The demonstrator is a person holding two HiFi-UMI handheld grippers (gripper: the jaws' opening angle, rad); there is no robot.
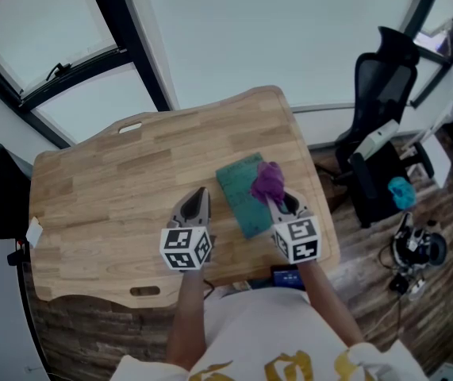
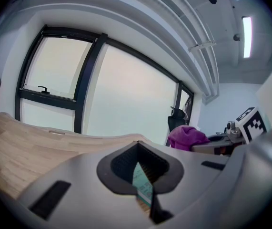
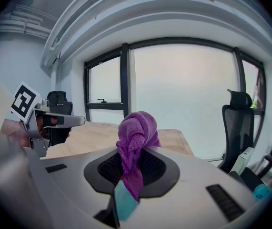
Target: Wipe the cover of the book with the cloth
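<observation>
Head camera looks steeply down at table (image 1: 99, 197); handheld cameras face windows (image 3: 178, 94) across it.

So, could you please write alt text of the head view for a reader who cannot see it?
Seen from above, the right tool grips a bunched purple cloth over a teal book lying on a wooden table. The left tool, shut and empty, is beside the book's left edge.

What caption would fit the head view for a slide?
Right tool holds a purple cloth over a teal book on a wooden table; left tool is shut and empty.
</observation>
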